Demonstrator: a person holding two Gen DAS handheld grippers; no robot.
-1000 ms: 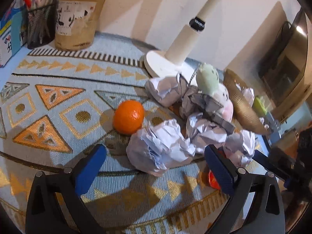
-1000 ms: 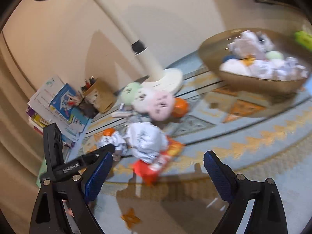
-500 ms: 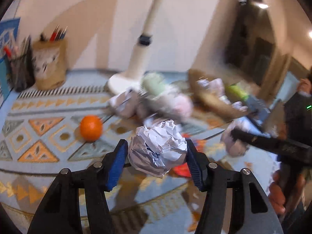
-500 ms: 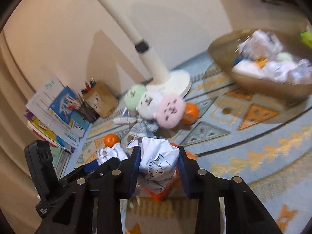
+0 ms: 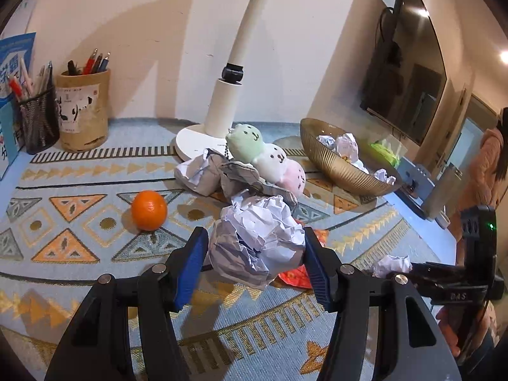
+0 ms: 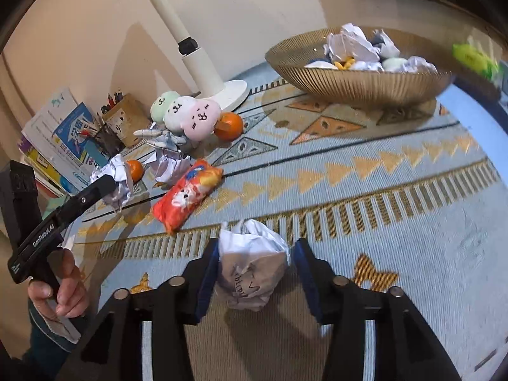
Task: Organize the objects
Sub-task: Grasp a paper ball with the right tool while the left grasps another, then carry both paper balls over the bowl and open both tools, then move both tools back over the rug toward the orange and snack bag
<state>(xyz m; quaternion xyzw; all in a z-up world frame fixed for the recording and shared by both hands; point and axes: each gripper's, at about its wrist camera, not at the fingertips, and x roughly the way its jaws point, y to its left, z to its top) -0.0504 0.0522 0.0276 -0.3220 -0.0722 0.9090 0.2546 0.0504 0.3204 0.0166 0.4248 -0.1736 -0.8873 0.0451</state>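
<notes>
My left gripper (image 5: 254, 235) is shut on a big crumpled paper ball (image 5: 257, 247) and holds it above the patterned mat (image 5: 79, 190). In the right wrist view that same gripper's finger (image 6: 95, 190) and its ball (image 6: 116, 181) appear at the left. My right gripper (image 6: 257, 244) has a smaller crumpled ball (image 6: 250, 270) between its jaws, which are opening. The left pad touches the paper; a thin gap shows at the right pad. The gold ribbed bowl (image 6: 349, 85) at the back right holds several paper balls.
An orange (image 5: 149, 210), more crumpled paper (image 5: 200, 174), a three-ball plush (image 6: 190, 114), a second orange (image 6: 228, 125) and a red snack packet (image 6: 187, 195) lie mid-mat. A lamp base (image 5: 193, 139), pen holders (image 5: 84, 111) and books (image 6: 60, 139) stand behind. A person (image 5: 489, 165) stands far right.
Both grippers closed around paper balls. The left lifted its ball off the mat. The right carried its ball nearer the mat's front edge, and its jaws have widened again.
</notes>
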